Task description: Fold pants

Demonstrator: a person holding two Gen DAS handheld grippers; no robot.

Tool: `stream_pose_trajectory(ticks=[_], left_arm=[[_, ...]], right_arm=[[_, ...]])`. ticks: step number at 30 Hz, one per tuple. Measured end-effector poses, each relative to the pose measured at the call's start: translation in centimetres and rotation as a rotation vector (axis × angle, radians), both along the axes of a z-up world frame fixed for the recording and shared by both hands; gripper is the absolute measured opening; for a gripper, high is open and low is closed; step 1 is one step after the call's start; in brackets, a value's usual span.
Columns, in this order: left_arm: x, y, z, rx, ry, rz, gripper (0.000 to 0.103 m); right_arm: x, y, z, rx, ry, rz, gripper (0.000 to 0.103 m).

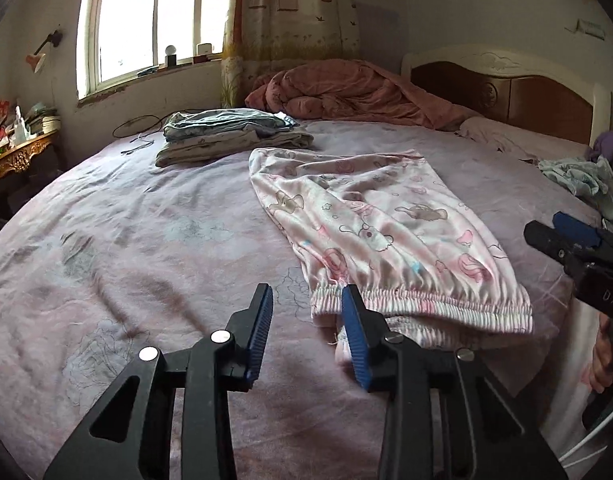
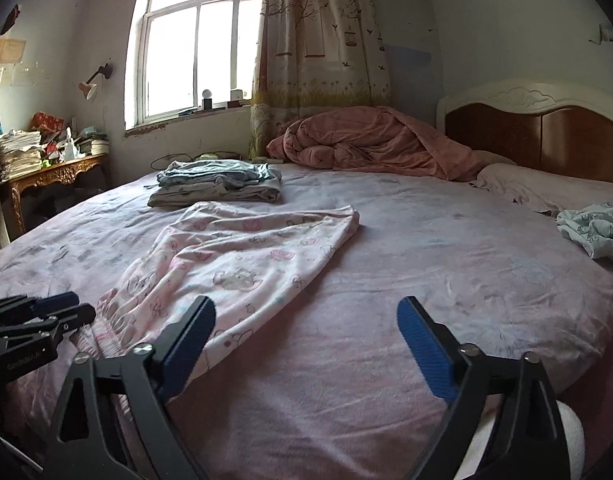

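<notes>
**Both grippers at the waistband, nothing gripped yet**

Pants (image 1: 370, 220) lie flat on the bed (image 1: 146, 240), elastic waistband (image 1: 426, 300) toward us, legs running away toward the folded stack (image 1: 230, 132). We hold the left gripper (image 1: 306, 300) at the waistband's left corner, jaws partly parted, no cloth pinched. Right gripper (image 2: 306, 312) stands wide, left finger over the pants' edge, empty. Probably staged for a two-corner pickup.

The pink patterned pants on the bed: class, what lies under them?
The pink patterned pants lie flat on the pink bedsheet. A second fabric layer peeks out beneath the waistband. Anything else underneath is covered.
</notes>
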State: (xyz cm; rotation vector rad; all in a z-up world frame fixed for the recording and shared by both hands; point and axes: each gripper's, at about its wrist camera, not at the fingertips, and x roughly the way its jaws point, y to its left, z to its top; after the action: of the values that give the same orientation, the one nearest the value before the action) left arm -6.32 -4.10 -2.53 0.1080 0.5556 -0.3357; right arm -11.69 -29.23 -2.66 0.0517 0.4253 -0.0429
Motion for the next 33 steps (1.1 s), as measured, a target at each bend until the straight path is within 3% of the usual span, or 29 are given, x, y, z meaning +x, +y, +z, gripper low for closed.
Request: stream_pose_trajectory(ticks=[4,8,11,16,24,26,28,33], left_arm=[[0.5,0.7,0.3,-0.062,0.076,-0.014,0.034],[0.8,0.4,0.2,0.037,0.096,-0.056,0.037],[0.2,0.1,0.8,0.074,0.100,-0.097,0.037],[1.0,-1.3,0.2,0.178,0.130,-0.111,0.037],[3.1,-1.3,-0.6,0.095,0.207,-0.134,0.036],[3.1,-1.1,-0.4,0.069,0.210,-0.149,0.030],[3.1,-0.9,-0.2,0.016,0.226,-0.180,0.007],[1.8,-1.3,0.3,0.080,0.181,-0.166,0.007]], right_arm=[[-0.8,-0.3,-0.9,0.123,0.072,0.059,0.060],[-1.3,0.8,-1.4,0.037,0.085,0.060,0.059],[-1.6,0.9,-1.7,0.097,0.117,0.115,0.044],[-2.1,1.8,-1.7,0.078,0.091,0.119,0.044],[-2.4,3.3,-1.2,0.079,0.069,0.183,0.044],[-2.5,4.0,-1.0,0.071,0.065,0.211,0.044],[-2.4,4.7,-1.0,0.065,0.067,0.235,0.043],[-2.2,5.5,-1.3,0.064,0.076,0.251,0.041]])
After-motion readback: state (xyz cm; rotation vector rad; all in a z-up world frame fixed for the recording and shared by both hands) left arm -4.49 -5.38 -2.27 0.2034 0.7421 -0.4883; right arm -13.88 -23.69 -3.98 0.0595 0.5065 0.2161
